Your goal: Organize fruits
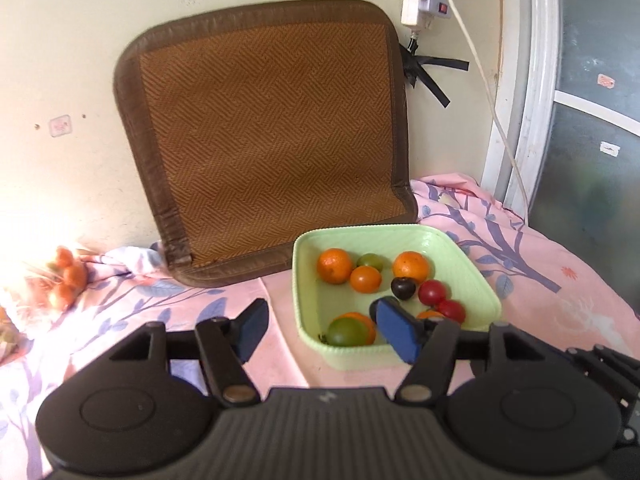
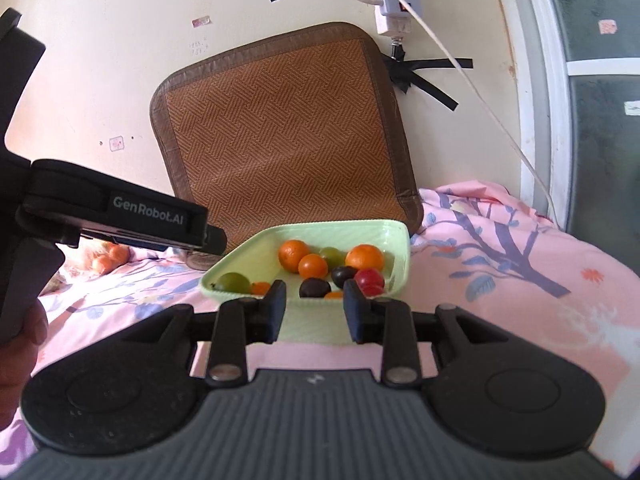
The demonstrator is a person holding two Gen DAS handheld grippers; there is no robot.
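Note:
A pale green square dish (image 1: 476, 276) (image 2: 396, 240) sits on the pink floral cloth and holds several fruits: oranges (image 1: 334, 265) (image 2: 294, 254), green fruits (image 1: 346, 331) (image 2: 234, 282), red ones (image 1: 432, 292) (image 2: 369, 279) and dark plums (image 1: 403, 288) (image 2: 314, 288). My left gripper (image 1: 320, 330) is open and empty, its right finger over the dish's near rim, its left finger over the cloth. My right gripper (image 2: 314, 308) is open and empty, just in front of the dish's near edge. The left gripper's body (image 2: 120, 216) shows at the left of the right wrist view.
A brown woven cushion (image 1: 264, 136) (image 2: 288, 136) leans on the wall behind the dish. More oranges (image 1: 66, 280) (image 2: 110, 258) lie in a bag at the far left. A power strip and cable (image 1: 420, 4) hang on the wall; a glass door (image 1: 592, 120) is at the right.

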